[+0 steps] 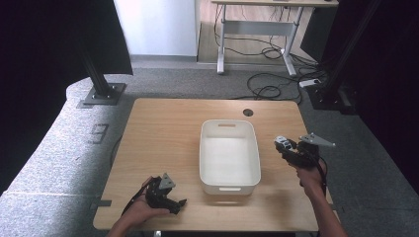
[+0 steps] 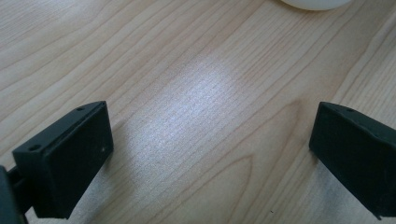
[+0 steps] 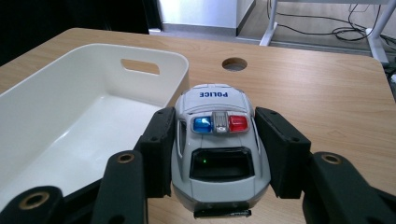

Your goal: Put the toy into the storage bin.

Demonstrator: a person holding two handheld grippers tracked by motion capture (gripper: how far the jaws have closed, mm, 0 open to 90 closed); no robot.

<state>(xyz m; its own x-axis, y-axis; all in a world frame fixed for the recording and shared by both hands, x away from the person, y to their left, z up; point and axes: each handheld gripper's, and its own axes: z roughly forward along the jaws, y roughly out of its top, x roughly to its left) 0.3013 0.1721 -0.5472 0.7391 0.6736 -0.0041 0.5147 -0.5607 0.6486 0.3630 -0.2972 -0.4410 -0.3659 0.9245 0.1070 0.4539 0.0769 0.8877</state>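
A white toy police car [image 3: 217, 135] with a blue and red light bar sits between the pads of my right gripper [image 3: 215, 140], which is shut on its sides. In the high view the right gripper [image 1: 285, 146] holds the car [image 1: 282, 141] just right of the white bin [image 1: 229, 156], above the table. The bin [image 3: 56, 98] has nothing inside it and has handle slots at both ends. My left gripper [image 1: 179, 204] rests low over the table's front left; its jaws [image 2: 205, 154] stand wide open over bare wood.
The wooden table [image 1: 163, 128] has a round cable hole [image 1: 248, 112] at the back right. A corner of the bin [image 2: 315, 3] shows at the top of the left gripper view. Behind the table stand a desk frame [image 1: 257, 29] and floor cables [image 1: 269, 89].
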